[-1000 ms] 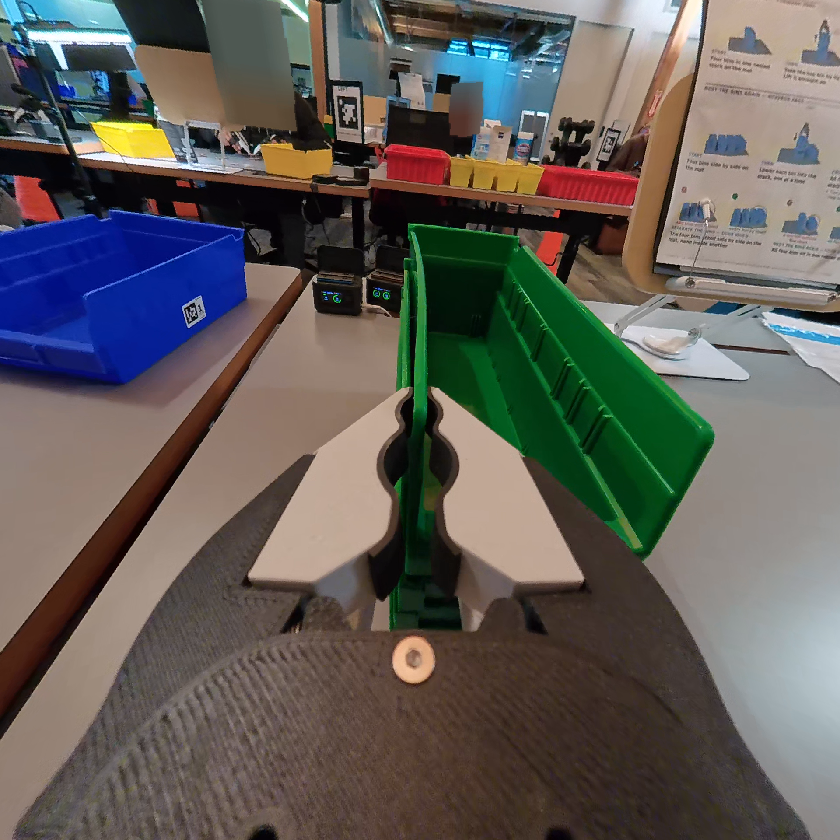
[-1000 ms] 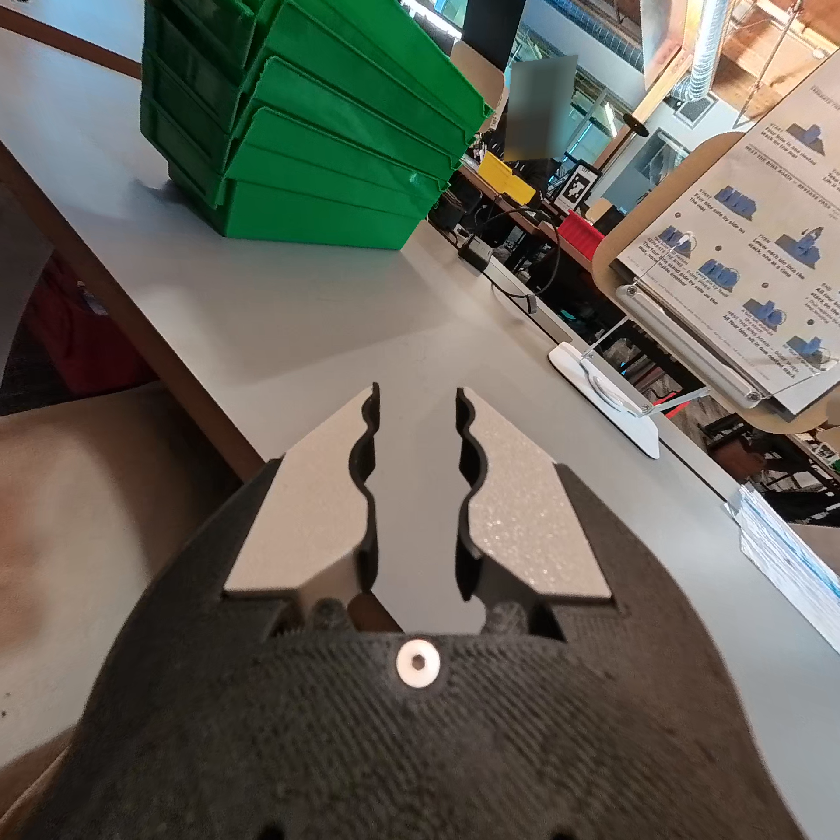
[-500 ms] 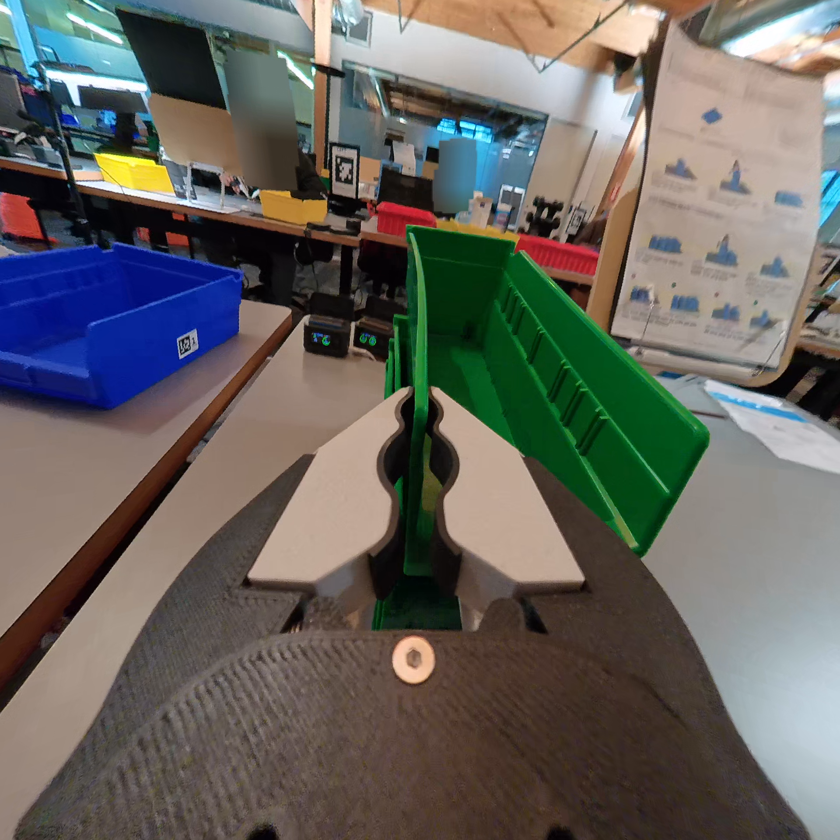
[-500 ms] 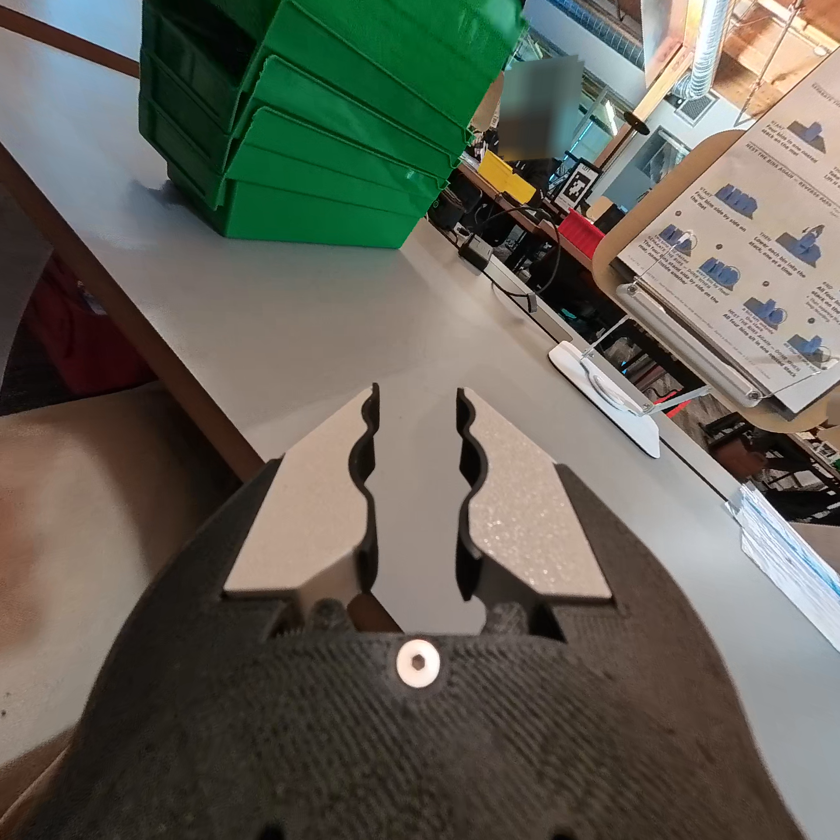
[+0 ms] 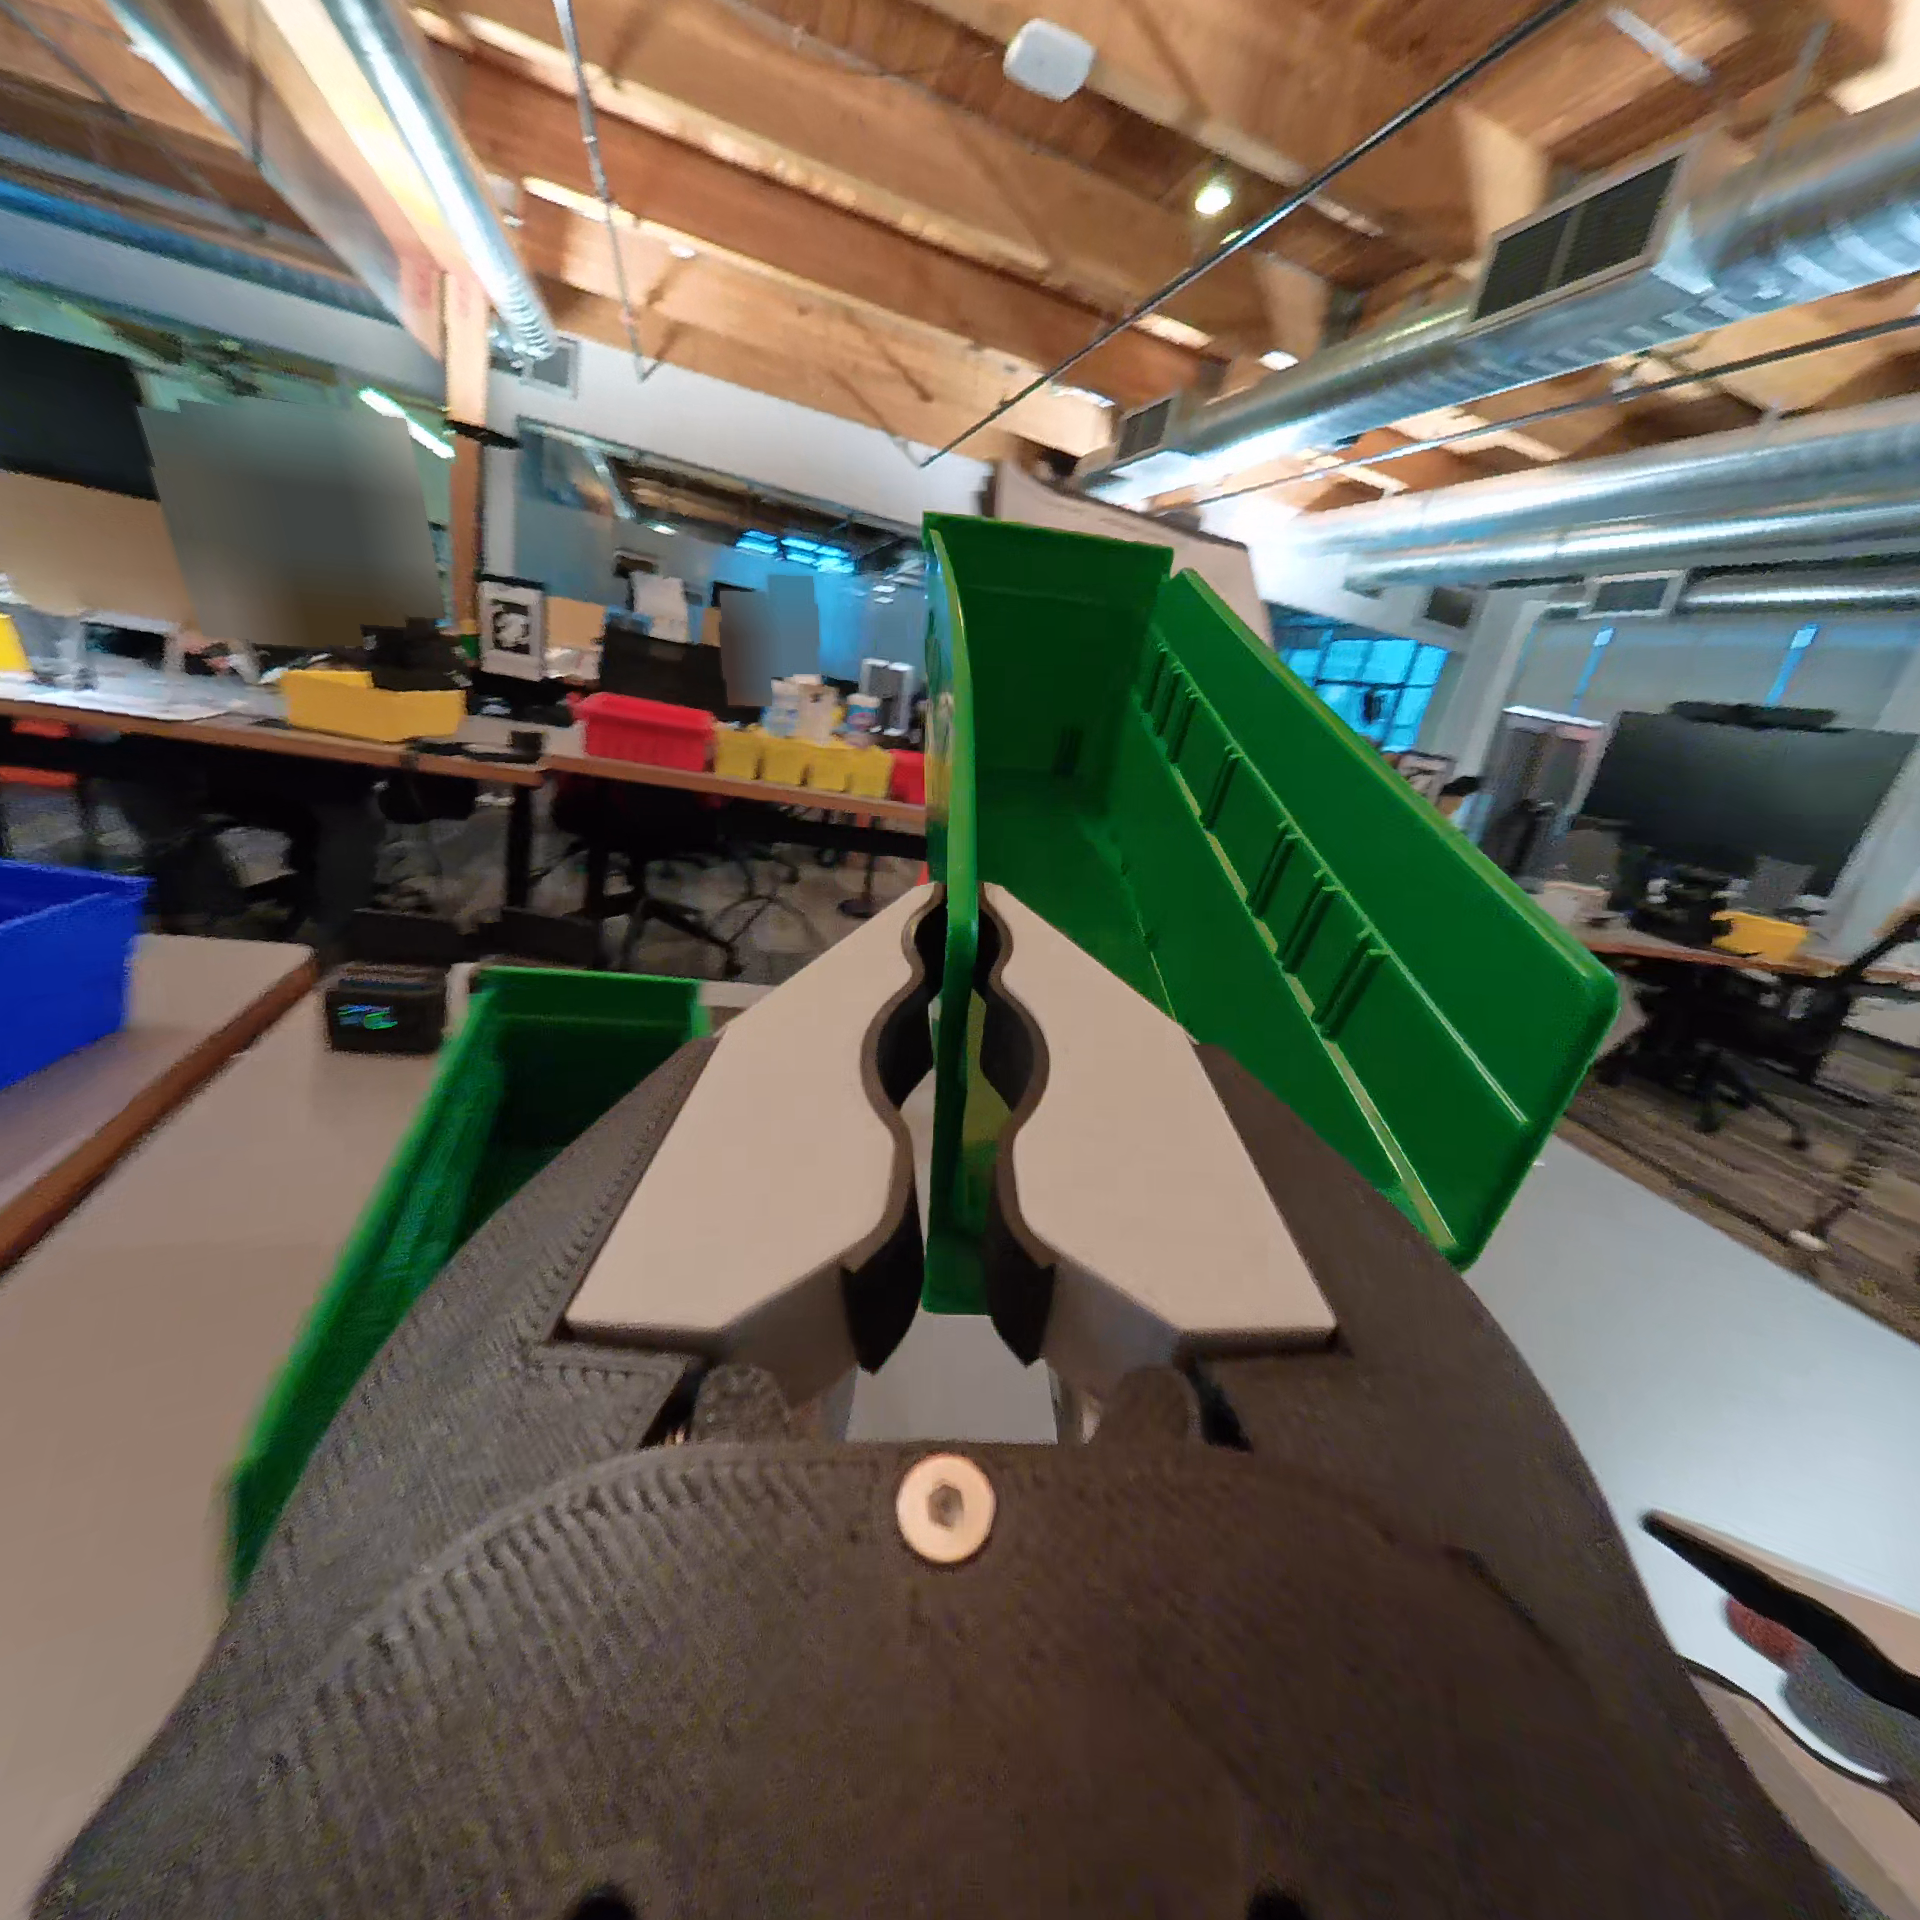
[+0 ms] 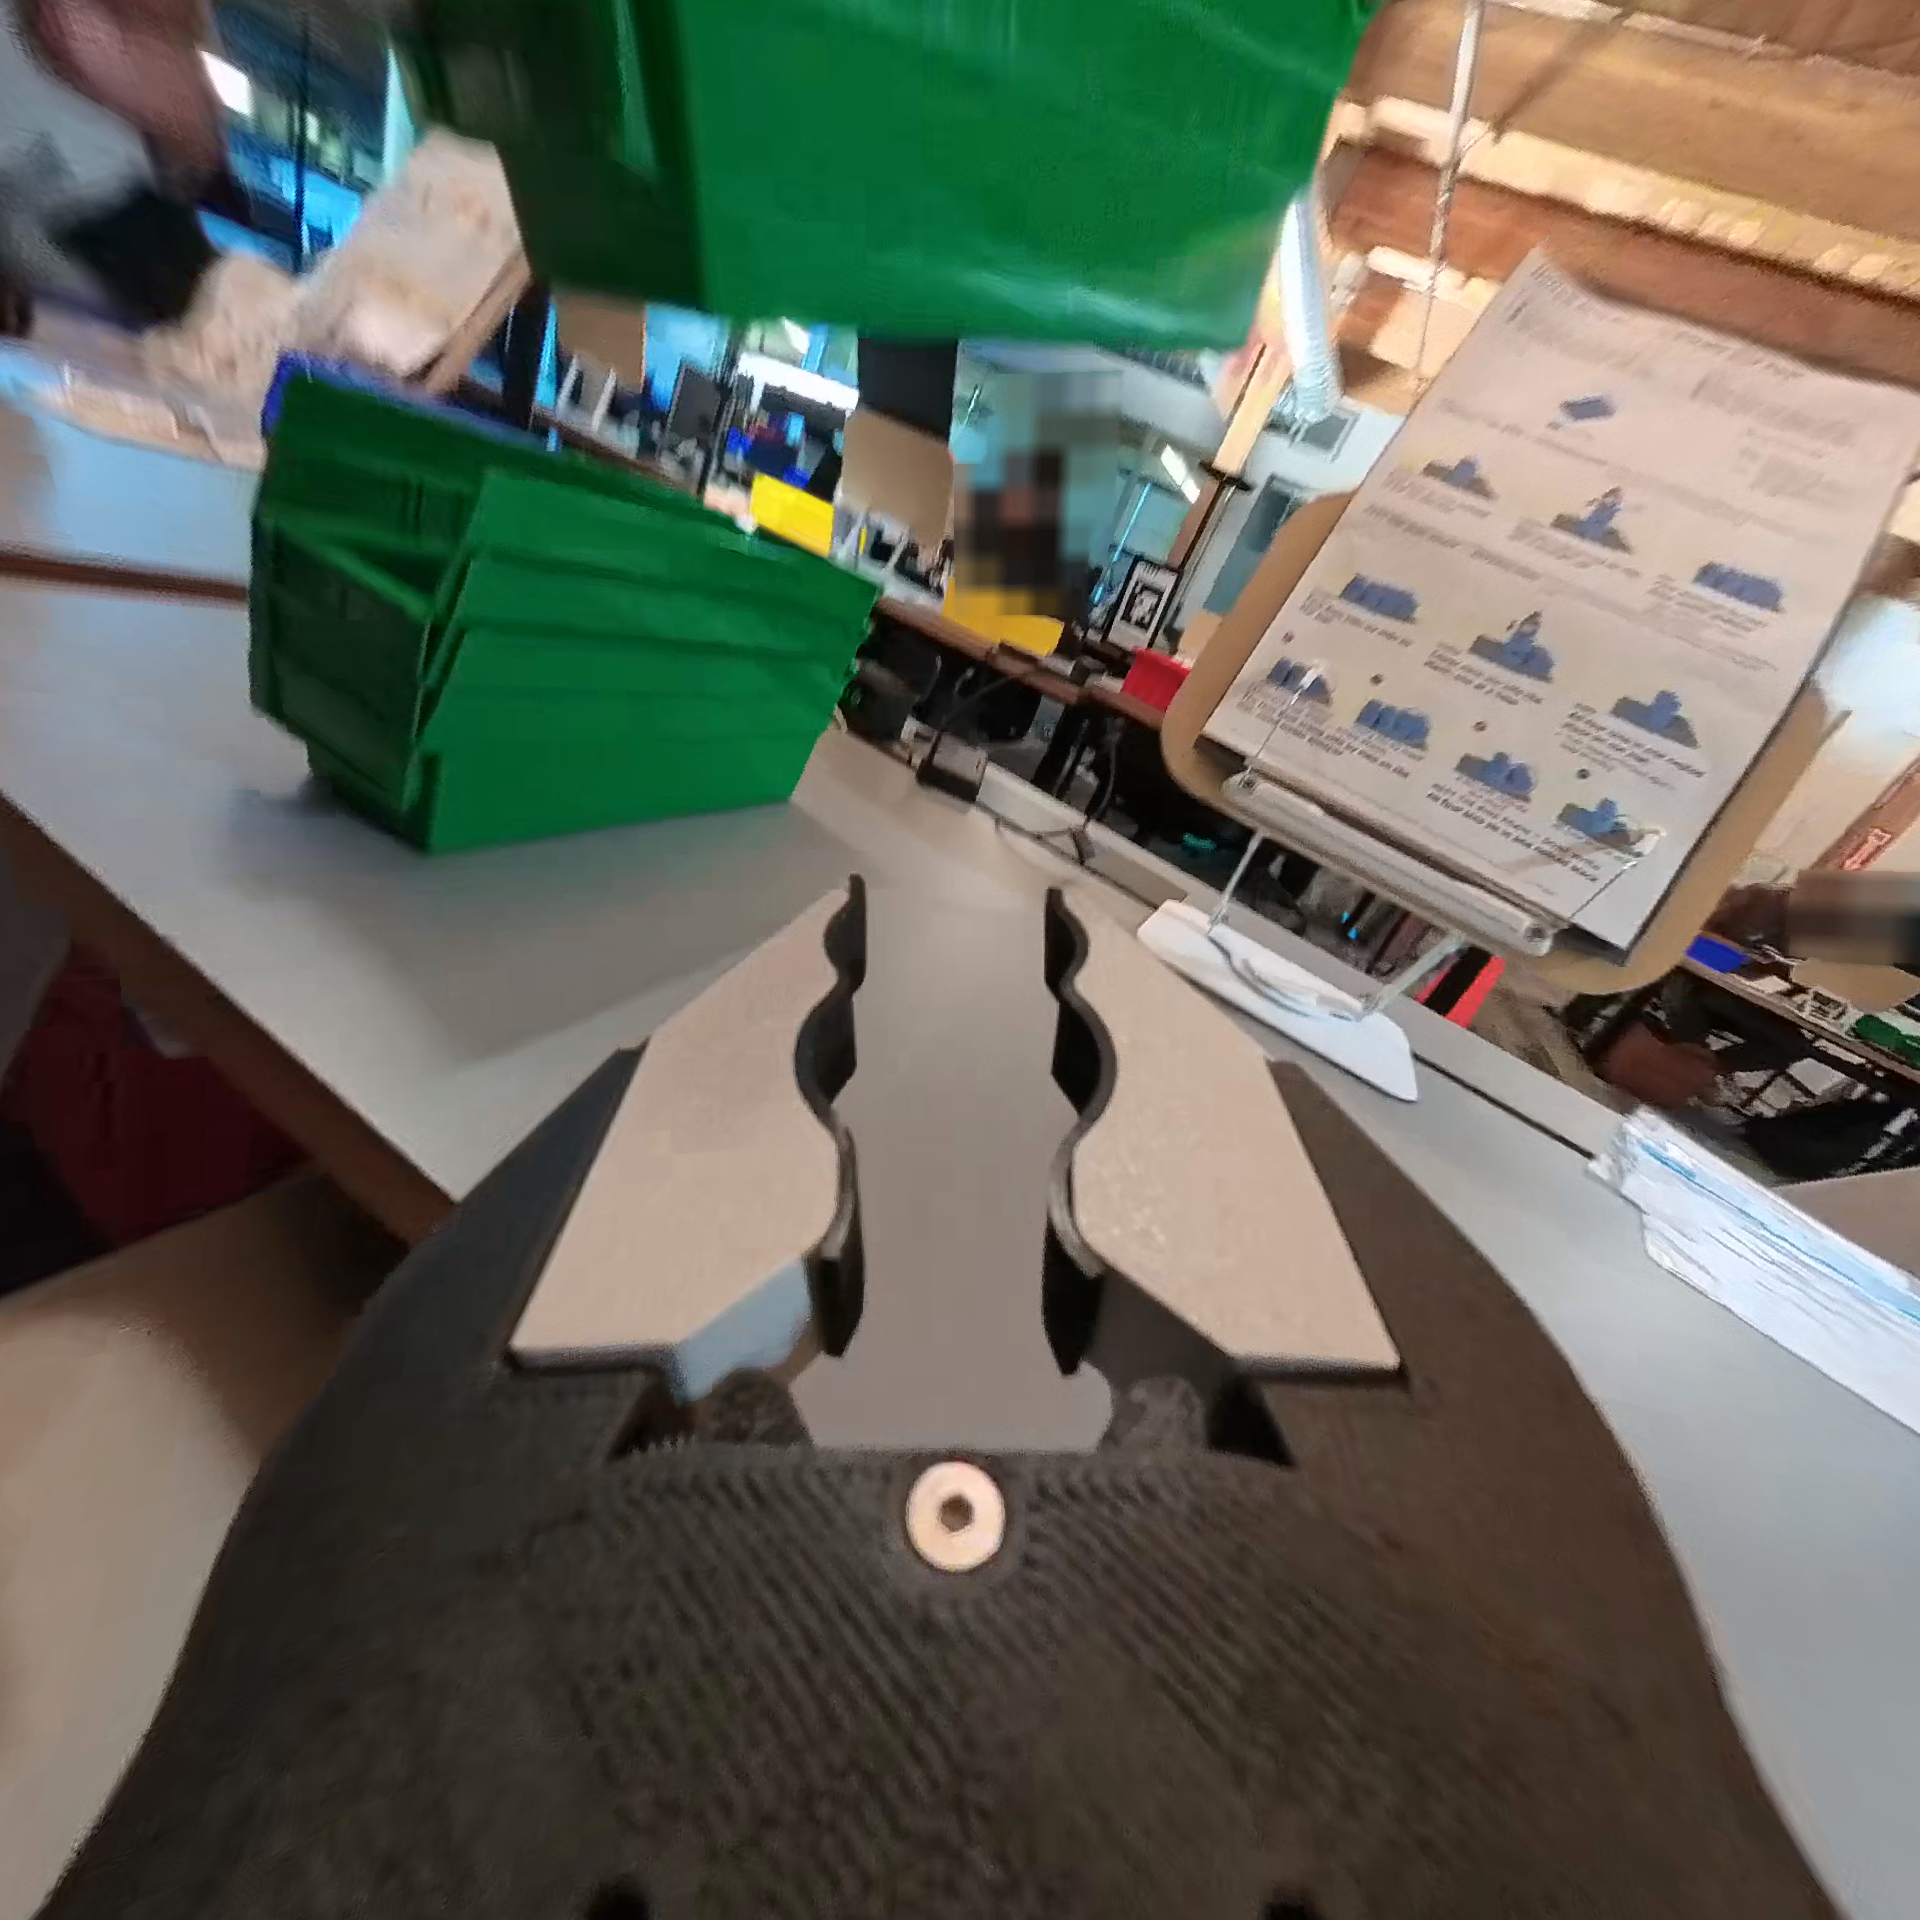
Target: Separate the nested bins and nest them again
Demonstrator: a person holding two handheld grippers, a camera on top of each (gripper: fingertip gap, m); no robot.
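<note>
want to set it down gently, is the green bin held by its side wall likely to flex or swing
The green bin probably swings: the left gripper pinches only one thin side wall, the rest hanging beside the jaws. It seems light, lifted single-handed clear of the stack. The wall looks ribbed, so flex is likely slight.

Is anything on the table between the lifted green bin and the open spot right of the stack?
Nothing visible. The lifted bin hangs above the stack; the table beside the stack is bare up to the document stand.

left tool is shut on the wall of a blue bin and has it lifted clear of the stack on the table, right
Not quite: the bin is green, not blue. The left wrist view shows the left tool shut on its wall; the right wrist view shows it lifted clear of the stack on the table.
</note>
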